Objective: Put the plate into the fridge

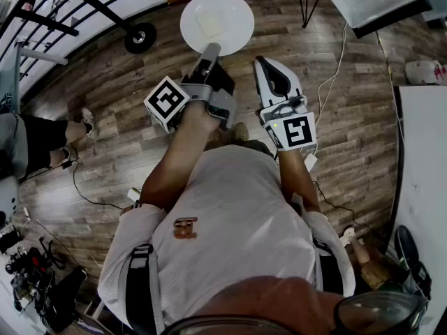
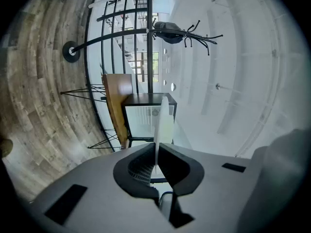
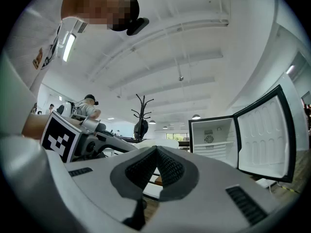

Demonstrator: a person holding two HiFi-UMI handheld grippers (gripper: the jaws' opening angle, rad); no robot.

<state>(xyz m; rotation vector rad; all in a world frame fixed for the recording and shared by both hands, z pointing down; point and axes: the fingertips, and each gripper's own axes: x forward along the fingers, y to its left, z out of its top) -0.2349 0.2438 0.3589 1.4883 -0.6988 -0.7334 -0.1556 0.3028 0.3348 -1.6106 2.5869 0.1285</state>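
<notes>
So the plate [image 1: 217,21] is up in the air, pinched by its near rim in the left tongs [image 1: 208,53], which are clamped tight on it. In the left gripper view you see the plate edge-on, running straight out from between the two pads. Holding it by the rim makes sense to me: the whole disc sticks out ahead of the tongs, so it can slide onto a shelf first without the gripper body squeezing in. It looks about level too, which I'd guess is to stop it swinging on such a thin bite. The right tongs [image 1: 265,65] are closed on nothing, tips together, just beside the left ones and near the plate's right edge but not touching it. Probably just parked out of the way. The fridge [image 3: 210,139] stands ahead with its door [image 3: 265,130] swung wide open, so the way in is ready. The plate isn't in there yet. It's over the wooden floor [image 1: 105,82], short of the fridge.
</notes>
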